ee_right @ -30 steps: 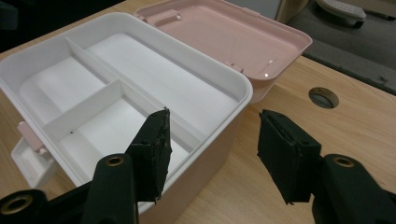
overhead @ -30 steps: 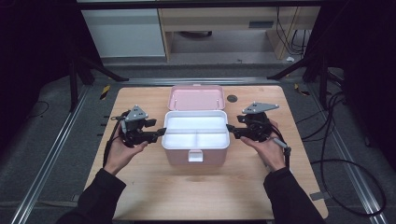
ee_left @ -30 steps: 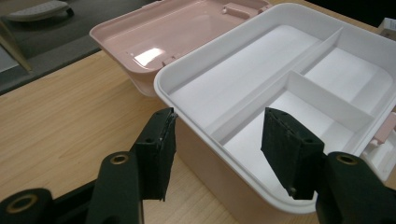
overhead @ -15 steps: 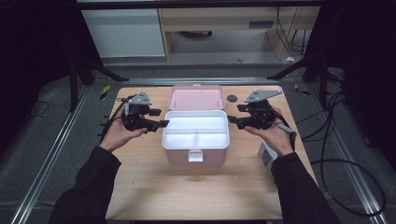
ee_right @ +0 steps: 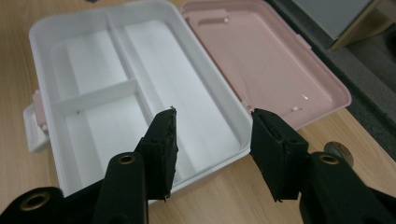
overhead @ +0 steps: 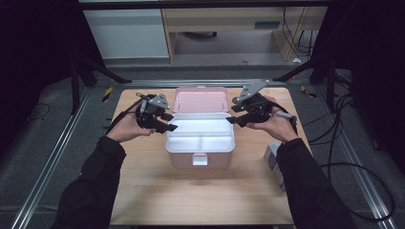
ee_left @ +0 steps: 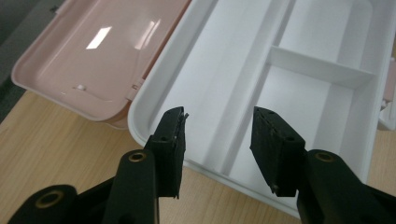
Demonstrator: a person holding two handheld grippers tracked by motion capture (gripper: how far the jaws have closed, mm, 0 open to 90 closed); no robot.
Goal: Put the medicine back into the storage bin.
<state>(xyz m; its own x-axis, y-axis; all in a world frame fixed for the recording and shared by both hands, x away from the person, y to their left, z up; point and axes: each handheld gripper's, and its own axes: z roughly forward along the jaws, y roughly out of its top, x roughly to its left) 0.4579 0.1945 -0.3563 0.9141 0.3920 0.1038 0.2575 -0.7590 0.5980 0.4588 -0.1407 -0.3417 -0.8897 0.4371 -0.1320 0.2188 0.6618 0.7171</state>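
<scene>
A pink box (overhead: pixel 200 159) stands mid-table with its pink lid (overhead: pixel 199 100) thrown back flat. Inside sits a white divided tray (overhead: pixel 200 136), empty. My left gripper (overhead: pixel 169 121) hovers at the tray's left rear corner and my right gripper (overhead: pixel 232 114) at its right rear corner. In the left gripper view the jaws (ee_left: pixel 219 140) straddle the tray's rim (ee_left: pixel 140 130) from above without touching it. The right gripper view has the jaws (ee_right: pixel 212 144) over the tray's rim (ee_right: pixel 243 140) the same way. Both pairs of jaws have just been closing, with only the rim below the gap.
The wooden table (overhead: pixel 191 200) has a small pale carton (overhead: pixel 272 160) near its right edge, beside my right sleeve. A small round disc (ee_right: pixel 338 151) lies on the wood near the lid. Metal rails and cables run along the floor on both sides.
Both hands have moved from the box's front sides toward its rear corners and lifted a little. Both pairs of jaws stand narrower than before.
</scene>
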